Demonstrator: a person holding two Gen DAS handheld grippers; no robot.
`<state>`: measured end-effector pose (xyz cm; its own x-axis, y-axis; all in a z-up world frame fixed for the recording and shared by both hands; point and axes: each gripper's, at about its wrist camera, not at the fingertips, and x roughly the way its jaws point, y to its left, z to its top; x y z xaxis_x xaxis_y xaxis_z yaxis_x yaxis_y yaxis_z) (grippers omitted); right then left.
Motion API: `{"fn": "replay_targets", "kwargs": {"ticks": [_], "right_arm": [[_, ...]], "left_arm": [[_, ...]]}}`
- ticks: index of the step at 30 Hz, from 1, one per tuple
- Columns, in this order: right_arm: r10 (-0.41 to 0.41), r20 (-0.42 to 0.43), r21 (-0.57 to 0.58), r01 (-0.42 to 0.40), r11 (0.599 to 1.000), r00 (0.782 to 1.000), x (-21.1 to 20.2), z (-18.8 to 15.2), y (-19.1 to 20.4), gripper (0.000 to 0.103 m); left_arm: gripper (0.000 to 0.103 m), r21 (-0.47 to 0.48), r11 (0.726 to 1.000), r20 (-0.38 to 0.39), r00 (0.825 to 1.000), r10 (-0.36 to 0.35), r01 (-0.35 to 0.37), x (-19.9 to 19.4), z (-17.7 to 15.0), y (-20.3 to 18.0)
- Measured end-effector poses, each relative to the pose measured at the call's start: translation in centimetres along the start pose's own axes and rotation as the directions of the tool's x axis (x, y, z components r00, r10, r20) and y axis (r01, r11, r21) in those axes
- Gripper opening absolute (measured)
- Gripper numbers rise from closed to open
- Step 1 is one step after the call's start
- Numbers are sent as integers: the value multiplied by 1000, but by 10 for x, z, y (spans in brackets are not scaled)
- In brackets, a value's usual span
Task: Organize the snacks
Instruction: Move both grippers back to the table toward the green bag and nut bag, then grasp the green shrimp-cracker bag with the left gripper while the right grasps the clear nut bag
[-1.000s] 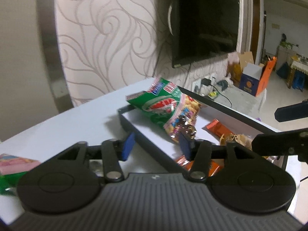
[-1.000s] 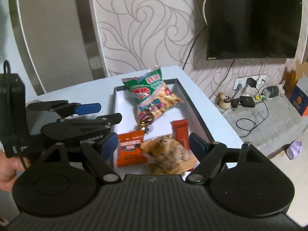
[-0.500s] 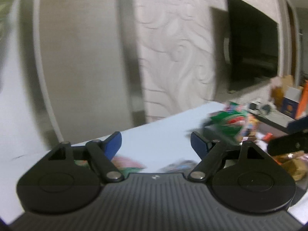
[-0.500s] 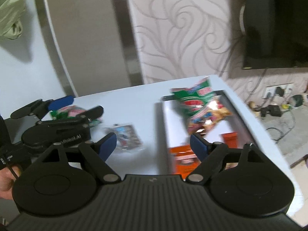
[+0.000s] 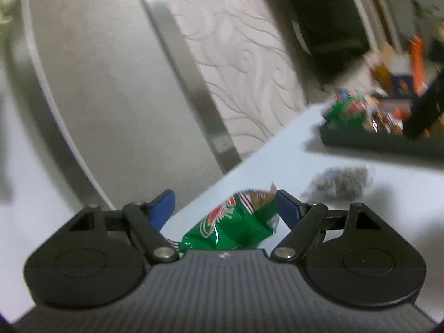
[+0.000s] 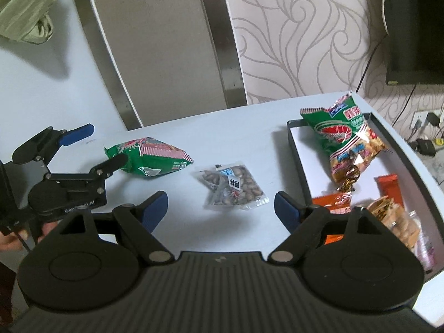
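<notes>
Snacks are partly in the tray [image 6: 294, 138]; a green bag [image 6: 149, 156] lies on the worktop [image 6: 236, 127] between the left gripper's [image 5: 223, 205] wide-open, empty fingers, which must next close; right gripper [image 6: 220, 204] open, empty.

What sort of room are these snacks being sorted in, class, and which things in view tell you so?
Most likely a home living room: a wall-mounted television on swirl-patterned wallpaper, chargers plugged into a wall socket, and snack packets in a tray on a white table.
</notes>
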<state>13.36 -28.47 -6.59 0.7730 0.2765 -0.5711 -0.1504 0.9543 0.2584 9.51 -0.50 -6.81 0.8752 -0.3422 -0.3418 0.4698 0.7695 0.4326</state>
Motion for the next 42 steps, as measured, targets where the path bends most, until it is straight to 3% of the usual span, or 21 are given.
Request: {"fn": "replay_targets", "kwargs": {"ticks": [5,14,19,24,32,36,39,42], "right_arm": [[-2,-13,24,2,1000,1000,6,-4,6,87],[-59,-50,69,63,996,997,12,-18,10,87],[-74,-64,26,76,997,995,21,-20,18,87],[-74,-52,-68,70,995,996,43,2,27,88],[-129,-192,-156,99,983,973,117,25,22,96],[-157,-235,-222,104,970,959,141,26,24,97],[-174,-275,-249,104,963,946,156,24,22,98],[-156,-295,-212,95,973,943,163,20,12,103]], "left_arm": [[81,172,979,-31,994,-108,111,16,-13,7],[82,274,928,-93,967,-236,253,56,-27,21],[82,250,919,-88,953,-292,304,67,-27,19],[82,190,924,-68,943,-325,332,71,-23,22],[82,147,930,-20,941,-339,338,72,-19,33],[82,140,920,-47,931,-362,365,80,-20,32],[82,125,905,-94,913,-397,406,90,-23,27],[82,90,902,-115,904,-412,422,96,-24,24]]}}
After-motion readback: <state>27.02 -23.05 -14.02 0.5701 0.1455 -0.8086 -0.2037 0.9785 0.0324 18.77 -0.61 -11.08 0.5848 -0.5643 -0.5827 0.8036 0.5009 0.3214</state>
